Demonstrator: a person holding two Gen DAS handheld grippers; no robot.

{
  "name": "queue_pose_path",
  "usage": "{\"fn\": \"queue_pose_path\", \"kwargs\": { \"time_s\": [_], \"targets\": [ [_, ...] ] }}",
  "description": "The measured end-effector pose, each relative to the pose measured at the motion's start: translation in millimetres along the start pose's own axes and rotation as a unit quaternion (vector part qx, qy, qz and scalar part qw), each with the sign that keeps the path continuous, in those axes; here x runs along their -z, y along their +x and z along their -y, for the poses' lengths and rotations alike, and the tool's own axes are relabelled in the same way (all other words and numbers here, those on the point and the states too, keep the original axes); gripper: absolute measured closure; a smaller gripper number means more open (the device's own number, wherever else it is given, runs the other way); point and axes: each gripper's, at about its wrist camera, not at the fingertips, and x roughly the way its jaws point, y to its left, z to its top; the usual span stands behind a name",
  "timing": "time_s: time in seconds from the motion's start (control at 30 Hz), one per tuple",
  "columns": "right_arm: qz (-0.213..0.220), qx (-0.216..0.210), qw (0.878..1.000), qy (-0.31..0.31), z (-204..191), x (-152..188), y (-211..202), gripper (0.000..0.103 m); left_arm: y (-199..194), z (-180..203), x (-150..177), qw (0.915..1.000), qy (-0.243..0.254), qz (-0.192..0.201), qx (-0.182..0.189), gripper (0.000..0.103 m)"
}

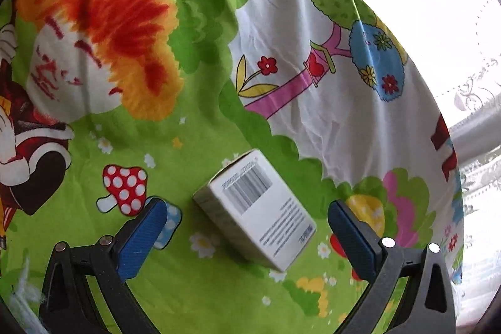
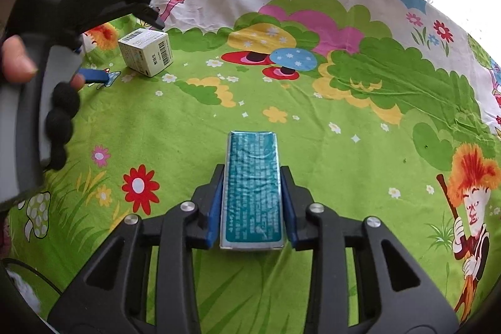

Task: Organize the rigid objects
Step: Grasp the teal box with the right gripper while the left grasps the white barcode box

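Left gripper spread wide, blue pads clear of white box on either side, nothing held. White box lies flat on cartoon-print cloth, barcode face up, skewed between fingers. Right gripper clamps teal box by long sides, box pointing forward above cloth. From right wrist view, white box sits far left, just beside left gripper's tip.
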Motion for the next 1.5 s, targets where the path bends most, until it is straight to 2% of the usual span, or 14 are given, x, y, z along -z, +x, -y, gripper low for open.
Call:
{"fn": "queue_pose_path", "kwargs": {
  "time_s": [0.13, 0.23, 0.27, 0.33, 0.47, 0.57, 0.6, 0.67, 0.83, 1.1, 1.13, 1.17, 1.37, 1.5],
  "targets": [
    [0.000, -0.003, 1.000, 0.002, 1.1, -0.7, 0.3, 0.065, 26.6, 31.2, -1.6, 0.9931, 0.072, -0.009, -0.092, 0.000],
    [0.001, -0.012, 1.000, 0.010, 0.1, -2.4, -1.2, 0.065, 10.3, 33.0, 21.4, 0.9851, 0.162, 0.000, -0.056, 0.023],
    [0.001, -0.013, 1.000, 0.011, -1.6, -2.8, -1.8, 0.065, 2.4, 29.3, 31.6, 0.9787, 0.203, -0.007, -0.032, 0.023],
    [0.001, -0.010, 1.000, 0.009, -1.8, -2.9, -2.4, 0.065, -15.7, 14.6, 52.2, 0.9612, 0.276, -0.009, 0.000, 0.023],
    [0.001, -0.012, 1.000, 0.010, 3.2, -1.6, -0.6, 0.065, -47.7, -21.7, 77.1, 0.9111, 0.406, -0.040, 0.058, 0.023],
    [0.001, -0.011, 1.000, 0.009, 1.6, -1.5, -0.7, 0.065, -55.5, -40.4, 79.8, 0.8841, 0.460, -0.069, 0.047, 0.023],
    [0.001, -0.012, 1.000, 0.010, 1.4, -1.3, -0.4, 0.065, -55.7, -46.5, 77.9, 0.8828, 0.464, -0.062, 0.034, 0.020],
    [0.001, -0.011, 1.000, 0.009, 2.7, -0.7, 0.4, 0.065, -56.9, -58.3, 69.4, 0.8985, 0.433, -0.066, 0.027, 0.013],
    [0.001, -0.008, 1.000, 0.008, -0.5, -0.4, -0.2, 0.065, -58.0, -87.2, 43.8, 0.9660, 0.250, -0.057, 0.030, 0.013],
    [0.001, -0.009, 1.000, 0.009, 1.5, -0.6, 1.0, 0.065, -57.9, -86.4, 48.0, 0.9831, 0.183, 0.000, 0.007, 0.014],
    [0.002, -0.009, 1.000, 0.009, 2.6, -0.4, 1.3, 0.065, -58.7, -86.3, 49.5, 0.9837, 0.179, 0.013, 0.004, 0.026],
    [0.002, -0.010, 1.000, 0.010, 1.1, -0.8, 0.5, 0.065, -59.1, -82.1, 53.9, 0.9796, 0.199, 0.023, 0.003, 0.060],
    [0.002, -0.011, 1.000, 0.012, 2.4, -1.0, 0.5, 0.065, -80.9, -72.5, 111.9, 0.9373, 0.347, 0.030, 0.020, 0.063],
    [0.002, -0.008, 1.000, 0.011, 2.4, -0.9, -0.2, 0.066, -94.4, -86.8, 123.0, 0.9304, 0.365, 0.019, 0.032, 0.063]
  ]
}}
